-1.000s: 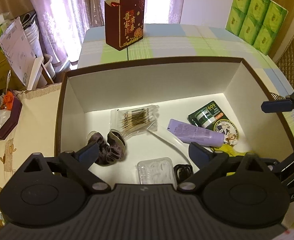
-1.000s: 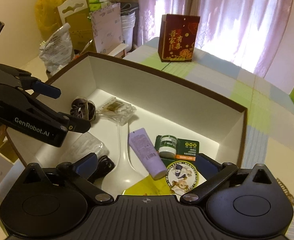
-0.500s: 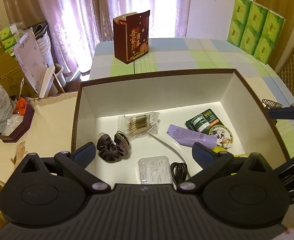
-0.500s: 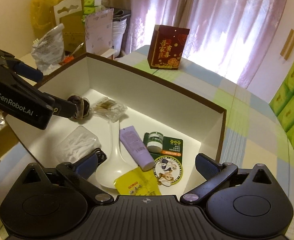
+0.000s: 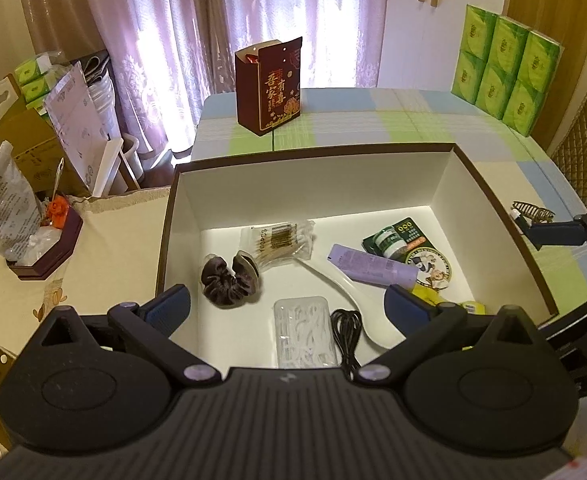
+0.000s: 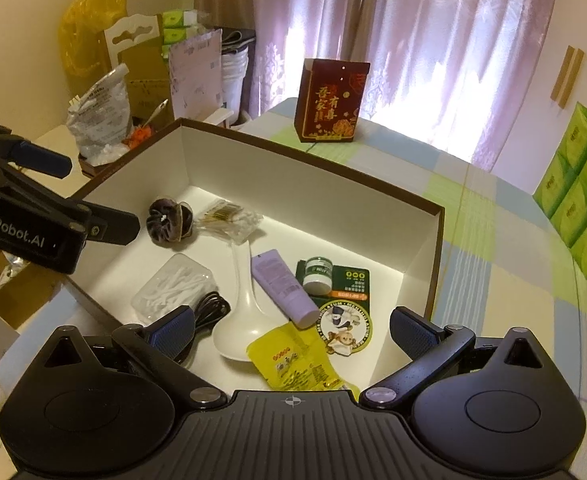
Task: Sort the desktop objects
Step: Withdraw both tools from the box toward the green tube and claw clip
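Note:
A white box with a brown rim (image 5: 313, 153) (image 6: 313, 159) stands on the checked tablecloth. Inside lie a dark purple scrunchie (image 5: 229, 278) (image 6: 169, 222), a pack of cotton swabs (image 5: 281, 237) (image 6: 229, 216), a purple tube (image 5: 371, 266) (image 6: 283, 286), a small green jar (image 5: 389, 240) (image 6: 318, 274), a round sticker (image 6: 347, 330), a yellow sachet (image 6: 293, 360), a white spoon (image 6: 241, 320), a clear case of floss picks (image 5: 303, 330) (image 6: 173, 284) and a black cable (image 5: 347, 330). My left gripper (image 5: 287, 304) hovers open and empty above the box's near edge. My right gripper (image 6: 292, 325) is open and empty above the near right corner.
A dark red gift bag (image 5: 271, 88) (image 6: 331, 104) stands behind the box. Green tissue packs (image 5: 505, 68) (image 6: 577, 184) line the right side. A brown hair claw (image 5: 529, 208) lies on the cloth right of the box. A dark tray (image 5: 49, 248) and bags clutter the left.
Both grippers have drawn back and up from the box, so more of the room shows. Both stay open and empty. The things in the box have not moved.

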Motion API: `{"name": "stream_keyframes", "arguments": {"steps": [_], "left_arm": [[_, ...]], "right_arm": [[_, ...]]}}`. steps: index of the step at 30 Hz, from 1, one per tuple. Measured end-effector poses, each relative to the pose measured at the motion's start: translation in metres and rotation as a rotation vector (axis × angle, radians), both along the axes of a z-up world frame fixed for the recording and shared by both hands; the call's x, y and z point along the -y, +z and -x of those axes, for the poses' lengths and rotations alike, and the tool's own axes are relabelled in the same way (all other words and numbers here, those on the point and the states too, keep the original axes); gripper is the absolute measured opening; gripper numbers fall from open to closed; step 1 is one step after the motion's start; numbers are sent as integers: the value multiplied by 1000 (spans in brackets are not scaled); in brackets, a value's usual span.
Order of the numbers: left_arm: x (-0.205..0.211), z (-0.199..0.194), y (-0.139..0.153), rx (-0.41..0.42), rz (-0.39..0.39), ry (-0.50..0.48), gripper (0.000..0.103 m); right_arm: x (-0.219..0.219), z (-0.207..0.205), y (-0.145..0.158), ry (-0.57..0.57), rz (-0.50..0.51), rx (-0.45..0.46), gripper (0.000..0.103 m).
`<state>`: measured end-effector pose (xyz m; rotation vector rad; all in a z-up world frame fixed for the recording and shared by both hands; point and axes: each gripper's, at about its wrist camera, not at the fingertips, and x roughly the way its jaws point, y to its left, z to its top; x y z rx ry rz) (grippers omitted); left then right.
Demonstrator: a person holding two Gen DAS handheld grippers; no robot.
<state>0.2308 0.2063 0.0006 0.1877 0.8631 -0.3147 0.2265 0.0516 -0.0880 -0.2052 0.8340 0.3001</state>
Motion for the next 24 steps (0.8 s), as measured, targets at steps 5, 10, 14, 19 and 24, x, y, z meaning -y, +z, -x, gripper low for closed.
{"name": "stream_keyframes", "arguments": {"steps": [5,10,14,19,24], "left_arm": [[3,17,4,4,5,2,102],[6,31,2,-13,9,4,102],[7,42,0,-26,12,8,102],[11,55,-5,-47,10,14,102],[16,66,-11,-72,7,22,102]], "right_arm": [[5,10,3,5,-28,-6,101],[10,22,3,13,-42,-20,101],[14,30,1,23,-52,-35,101],[18,39,-1,38,-63,-52,101],[24,48,-5,54,-70,-72,101]]}}
